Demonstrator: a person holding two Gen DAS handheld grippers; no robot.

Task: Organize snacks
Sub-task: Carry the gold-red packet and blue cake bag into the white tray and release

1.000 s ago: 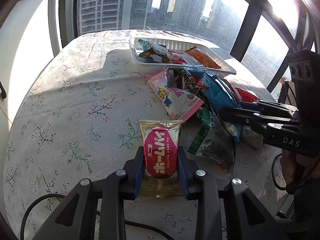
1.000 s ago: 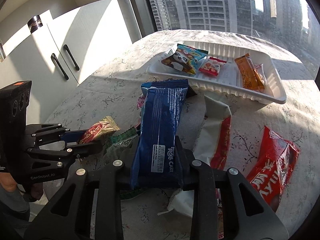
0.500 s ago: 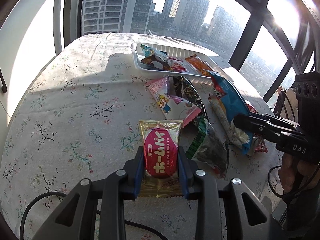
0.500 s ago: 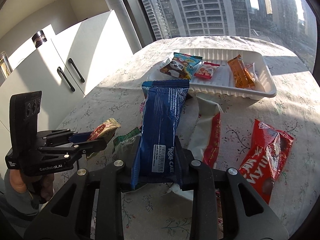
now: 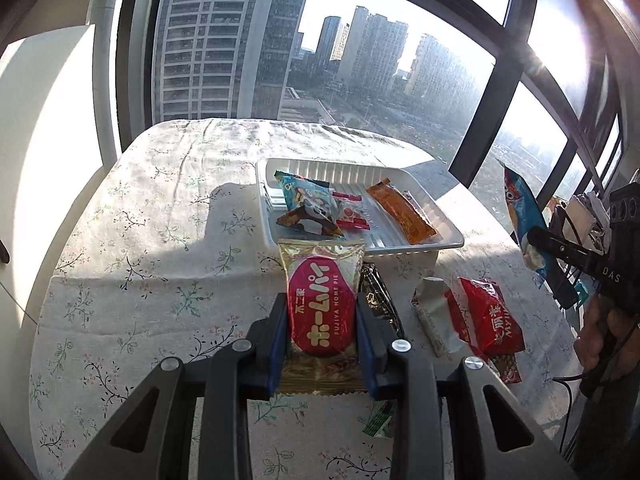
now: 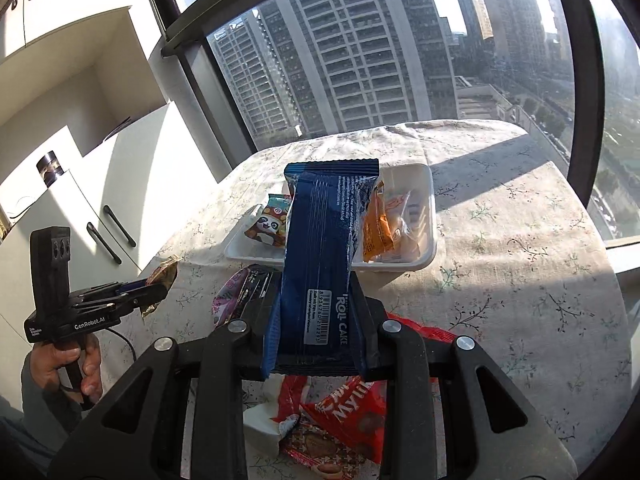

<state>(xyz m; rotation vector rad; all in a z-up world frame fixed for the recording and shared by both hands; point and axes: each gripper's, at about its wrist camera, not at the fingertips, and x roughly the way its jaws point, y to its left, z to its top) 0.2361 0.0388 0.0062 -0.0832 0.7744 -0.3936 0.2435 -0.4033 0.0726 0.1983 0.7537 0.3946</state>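
We see the table (image 5: 132,216) under its floral cloth, and on it the white tray (image 5: 448,240), our landmark, which holds a panda packet (image 5: 310,210), a small red sweet (image 5: 352,216) and an orange bar (image 5: 400,214). Just in front of the tray lie a red bag (image 5: 486,314) and a white wrapper (image 5: 434,316). Raised above the table before the tray, our right gripper (image 6: 318,316) clamps the blue roll cake (image 6: 326,248), while our left gripper (image 5: 322,334) clamps the gold-and-red home pie (image 5: 322,300)
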